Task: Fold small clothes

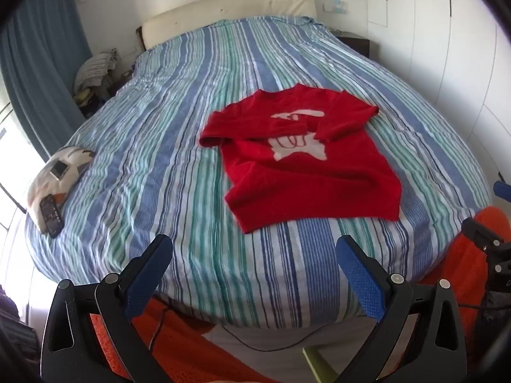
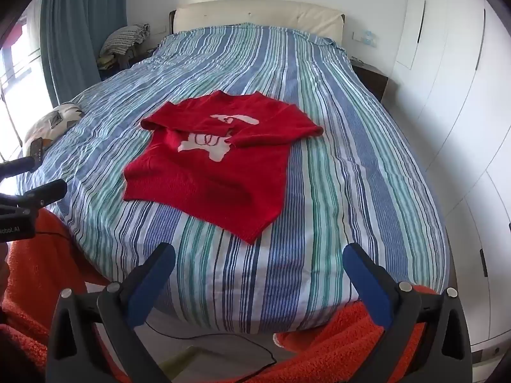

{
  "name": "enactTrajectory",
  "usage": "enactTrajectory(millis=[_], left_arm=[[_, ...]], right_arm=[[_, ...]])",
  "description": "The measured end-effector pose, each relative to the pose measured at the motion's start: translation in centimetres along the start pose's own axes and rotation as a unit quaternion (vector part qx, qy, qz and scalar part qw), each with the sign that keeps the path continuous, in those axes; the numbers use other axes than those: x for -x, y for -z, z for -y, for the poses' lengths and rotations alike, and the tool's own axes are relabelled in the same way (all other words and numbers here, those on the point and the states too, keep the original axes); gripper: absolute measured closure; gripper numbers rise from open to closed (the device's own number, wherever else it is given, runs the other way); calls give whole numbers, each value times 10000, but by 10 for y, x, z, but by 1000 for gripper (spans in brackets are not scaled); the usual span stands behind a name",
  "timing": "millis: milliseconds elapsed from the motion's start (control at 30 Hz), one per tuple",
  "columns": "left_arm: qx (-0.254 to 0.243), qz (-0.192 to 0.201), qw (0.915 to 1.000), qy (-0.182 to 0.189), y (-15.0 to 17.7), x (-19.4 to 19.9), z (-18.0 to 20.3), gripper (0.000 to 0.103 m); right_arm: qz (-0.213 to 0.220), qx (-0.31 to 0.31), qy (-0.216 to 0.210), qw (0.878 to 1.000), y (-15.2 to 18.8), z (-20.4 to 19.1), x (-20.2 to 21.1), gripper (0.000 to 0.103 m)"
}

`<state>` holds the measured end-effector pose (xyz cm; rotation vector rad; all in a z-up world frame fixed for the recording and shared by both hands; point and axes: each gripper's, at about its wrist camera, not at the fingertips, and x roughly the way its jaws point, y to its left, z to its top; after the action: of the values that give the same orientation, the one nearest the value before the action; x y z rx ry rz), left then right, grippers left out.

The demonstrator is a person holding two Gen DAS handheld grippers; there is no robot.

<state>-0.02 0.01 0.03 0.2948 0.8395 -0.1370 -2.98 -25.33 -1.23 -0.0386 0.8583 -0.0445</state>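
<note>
On striped bed [image 1: 223, 102], red sweater [image 1: 306, 162]

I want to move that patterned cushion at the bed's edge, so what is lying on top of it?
On the patterned cushion lie a dark remote-like device and a small pale flat rectangle. Whatever is beneath the cushion stays hidden.

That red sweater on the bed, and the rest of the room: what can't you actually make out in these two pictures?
- Red sweater: its sleeves are folded over the front in both views, partly hiding the white design.
- Items on the cushion: too small and near the edge in both views; probably phones.
- Pile beside the curtain: too distant and blurred to identify.
- The person: cut off by the frame edges.
</note>
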Motion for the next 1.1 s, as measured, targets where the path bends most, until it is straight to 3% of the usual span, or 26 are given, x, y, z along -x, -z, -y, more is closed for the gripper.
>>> enactTrajectory(millis=[167, 233, 333, 667, 1100], left_arm=[[189, 137, 9997, 21, 8, 10, 0, 1], [369, -136, 9990, 199, -1, -3, -15, 1], [390, -97, 9989, 252, -8, -1, -22, 1], [528, 255, 9982, 130, -19, 20, -24, 1], [435, 206, 9988, 107, -10, 20, -18, 1]], right_arm=[[100, 52, 23, 9999, 0, -4, 1, 0], [90, 1, -73, 9999, 0, -4, 1, 0], [62, 40, -81, 9999, -6, -7, 0, 0], [378, 0, -51, 9993, -19, -2, 15, 0], [386, 142, -83, 9991, -17, -10, 19, 0]])
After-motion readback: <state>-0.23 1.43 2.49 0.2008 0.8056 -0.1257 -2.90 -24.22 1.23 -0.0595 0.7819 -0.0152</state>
